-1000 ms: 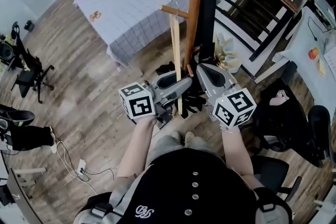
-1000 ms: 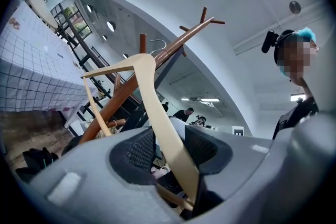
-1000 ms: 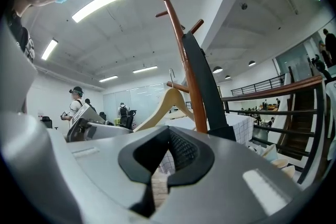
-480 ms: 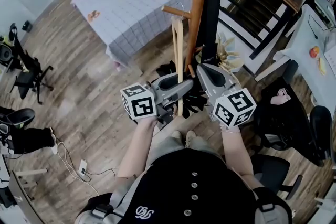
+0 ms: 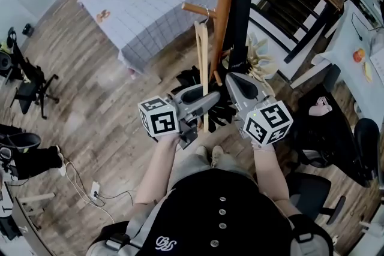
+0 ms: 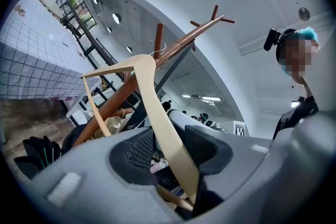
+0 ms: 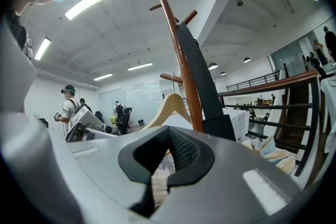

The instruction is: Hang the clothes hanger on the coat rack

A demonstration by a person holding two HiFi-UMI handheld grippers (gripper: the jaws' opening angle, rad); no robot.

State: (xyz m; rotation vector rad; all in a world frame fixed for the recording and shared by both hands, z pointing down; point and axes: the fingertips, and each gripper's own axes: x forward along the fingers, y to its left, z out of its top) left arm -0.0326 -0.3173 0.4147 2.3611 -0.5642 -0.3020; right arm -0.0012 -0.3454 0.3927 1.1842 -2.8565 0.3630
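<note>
Hanger (image 5: 204,69) barely shifted, clamped by left hand-held gripper (image 6: 165,147); right hand-held gripper (image 7: 160,157), per its own view, gapes.

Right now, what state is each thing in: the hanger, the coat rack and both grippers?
hanger: tilted, its hook seemingly over a peg, one arm clamped.
coat rack: upright, top pegs bare.
left gripper: shut on the hanger's arm.
right gripper: open, nothing between its jaws.
</note>
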